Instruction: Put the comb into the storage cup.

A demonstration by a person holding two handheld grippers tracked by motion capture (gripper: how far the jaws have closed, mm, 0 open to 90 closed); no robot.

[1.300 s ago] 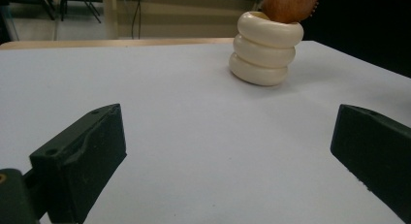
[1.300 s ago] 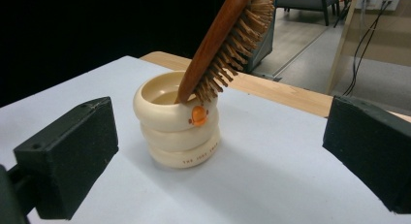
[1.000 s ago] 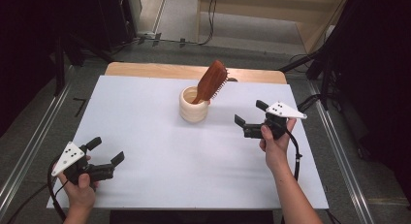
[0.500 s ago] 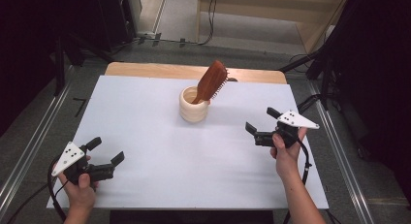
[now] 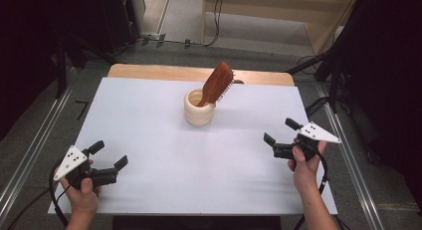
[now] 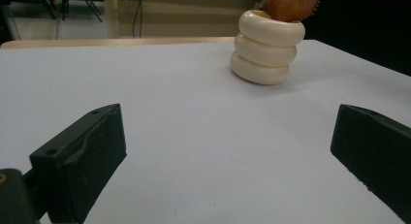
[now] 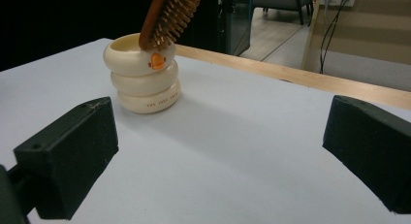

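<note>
From the high view, the cream ribbed cup sits toward the far middle of the white table, and the wooden hairbrush stands in it handle-down, head leaning out over the rim on the person's right, bristles facing that side; the cup's wall props it, which looks like why it keeps its tilt. The left gripper rests low near the table's near-left corner, well apart from the cup, jaws spread with nothing between them. The right gripper sits to the cup's near right, closer than the left but still apart from it, jaws also parted and empty. Over to the left gripper view: the cup stands far ahead and a little right of centre, the brush just poking out at the top, bare table between the wide jaws. Now the right gripper view: the cup is ahead on the left with the bristled head slanting over it, jaws standing wide on either side. My read: both hands parked, brush stowed.
</note>
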